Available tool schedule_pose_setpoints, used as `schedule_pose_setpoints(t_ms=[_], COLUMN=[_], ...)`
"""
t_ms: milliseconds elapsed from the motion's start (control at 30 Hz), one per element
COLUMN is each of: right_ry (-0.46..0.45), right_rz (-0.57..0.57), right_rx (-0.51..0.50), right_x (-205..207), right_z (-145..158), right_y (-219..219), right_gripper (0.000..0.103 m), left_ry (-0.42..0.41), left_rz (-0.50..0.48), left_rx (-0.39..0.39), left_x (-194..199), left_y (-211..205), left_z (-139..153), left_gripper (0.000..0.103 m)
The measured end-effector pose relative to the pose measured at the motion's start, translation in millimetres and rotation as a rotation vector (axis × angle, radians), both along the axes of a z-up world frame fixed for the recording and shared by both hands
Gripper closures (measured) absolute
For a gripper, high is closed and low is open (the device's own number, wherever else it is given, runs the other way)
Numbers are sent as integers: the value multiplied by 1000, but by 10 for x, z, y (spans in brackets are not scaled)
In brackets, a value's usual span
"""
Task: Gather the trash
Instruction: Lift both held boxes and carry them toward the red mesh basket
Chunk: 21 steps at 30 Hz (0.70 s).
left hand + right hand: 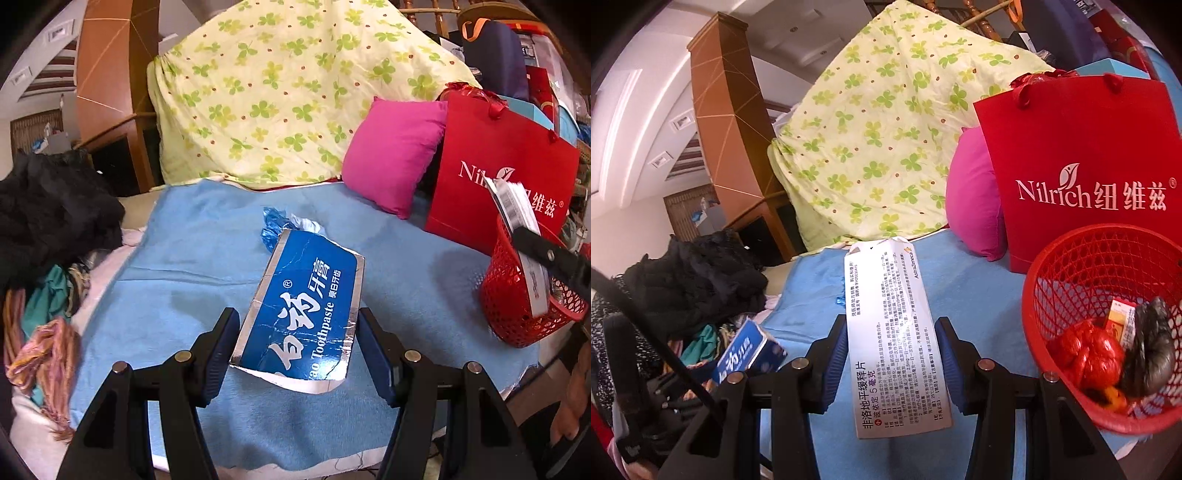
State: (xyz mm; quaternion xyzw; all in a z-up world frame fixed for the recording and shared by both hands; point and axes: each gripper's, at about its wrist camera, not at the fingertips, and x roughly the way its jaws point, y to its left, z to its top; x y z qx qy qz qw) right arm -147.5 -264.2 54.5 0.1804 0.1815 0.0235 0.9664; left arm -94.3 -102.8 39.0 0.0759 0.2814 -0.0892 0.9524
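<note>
While its blue pads press both long sides of a flattened blue toothpaste box (pixel 303 306), the left hand-held gripper (pixel 295 350) carries that box clear above the light blue blanket (pixel 207 258), angled somewhat downward. The right hand-held gripper (pixel 892 363) is closed likewise on a flattened white medicine carton (pixel 890 332), printed side up, and points more nearly level. In the left view this carton (pixel 517 221) hangs over the rim of a red mesh basket (pixel 517 306); the right view shows the basket (pixel 1071 266) just beside the gripper, with red crumpled wrapping (pixel 1086 350), a small orange box (pixel 1121 317) and a dark crumpled bag (pixel 1148 343) inside. Behind the toothpaste box a crumpled blue wrapper (pixel 273 225) lies on the blanket. Farther back stand a pink cushion (pixel 391 151), a red paper bag (pixel 495 173) touching it, and a clover-print quilt (pixel 288 92) heaped high. Dark clothes (pixel 55 210) pile at the blanket's left edge, beyond them a wooden pillar (pixel 107 74).
</note>
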Motion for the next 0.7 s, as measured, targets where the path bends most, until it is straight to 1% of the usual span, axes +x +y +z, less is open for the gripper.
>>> schedule_pose_setpoints(t_ms=[200, 400, 700], right_ry=[-24, -59, -80], right_rz=[21, 19, 10], right_rx=[4, 13, 18], right_x=[-188, -287, -328], right_z=[7, 42, 70], right_y=[8, -38, -161], right_gripper=[53, 53, 53], left_ry=[-53, -87, -91], left_rz=[26, 35, 33], left_rx=[37, 53, 73], left_x=[-194, -298, -328], left_y=[-71, -190, -365], left_z=[167, 302, 321], left_gripper=[37, 37, 36])
